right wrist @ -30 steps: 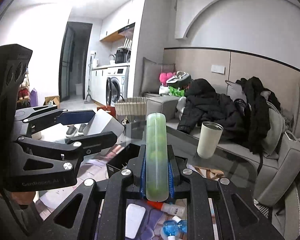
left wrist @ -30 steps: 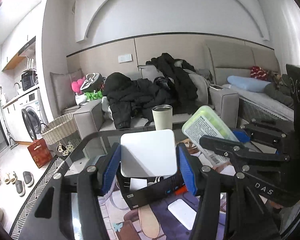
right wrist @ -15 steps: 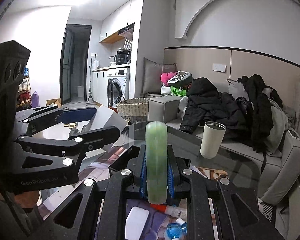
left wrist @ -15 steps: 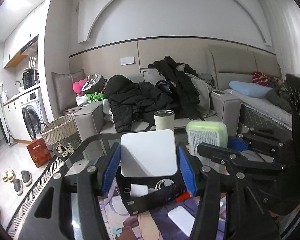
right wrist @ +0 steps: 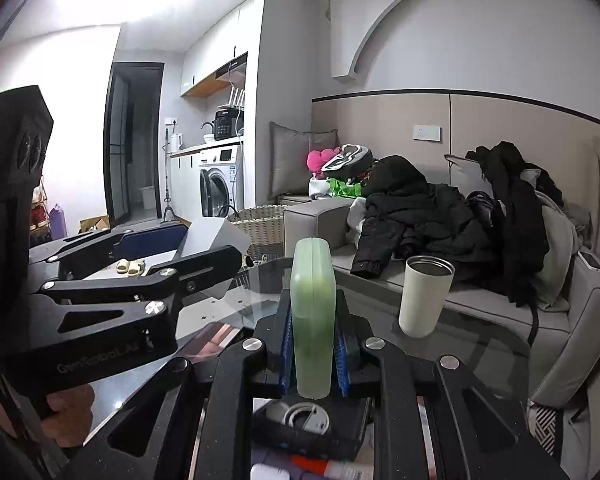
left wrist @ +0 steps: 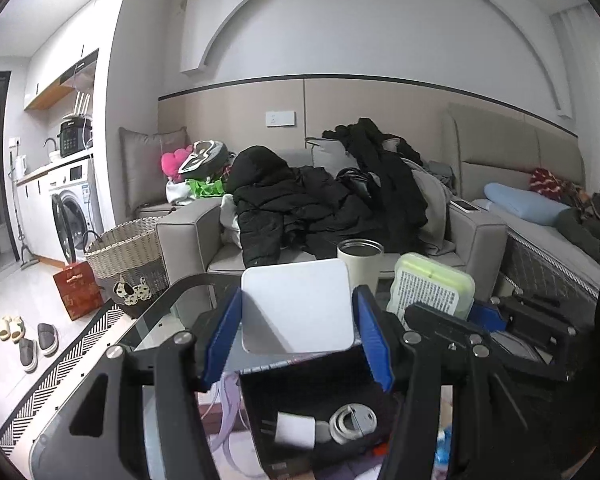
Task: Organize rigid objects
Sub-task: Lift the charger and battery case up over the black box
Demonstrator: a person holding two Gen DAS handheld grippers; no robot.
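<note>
My left gripper [left wrist: 298, 316] is shut on a white square box [left wrist: 298, 306] and holds it above an open black box [left wrist: 316, 408] on the glass table. The black box holds a white charger plug [left wrist: 294, 430] and a coiled white cable [left wrist: 352, 424]. My right gripper [right wrist: 314, 344] is shut on a flat green case [right wrist: 313, 320], held upright on edge over the same black box [right wrist: 312, 424]. The green case [left wrist: 430, 288] also shows in the left wrist view, right of the white box. The left gripper [right wrist: 204, 256] with the white box [right wrist: 210, 236] shows at left in the right wrist view.
A cream tumbler [right wrist: 426, 296] stands on the glass table [right wrist: 480, 344] beyond the grippers. A grey sofa piled with black coats [left wrist: 320, 208] lies behind. A wicker basket [left wrist: 126, 260] stands on the floor at left. A small white pad [right wrist: 270, 472] and a tube [right wrist: 336, 468] lie near the black box.
Both grippers moved forward and lower over the black box. The green case turned from tilted to upright and now shows less of itself above the right fingers.
</note>
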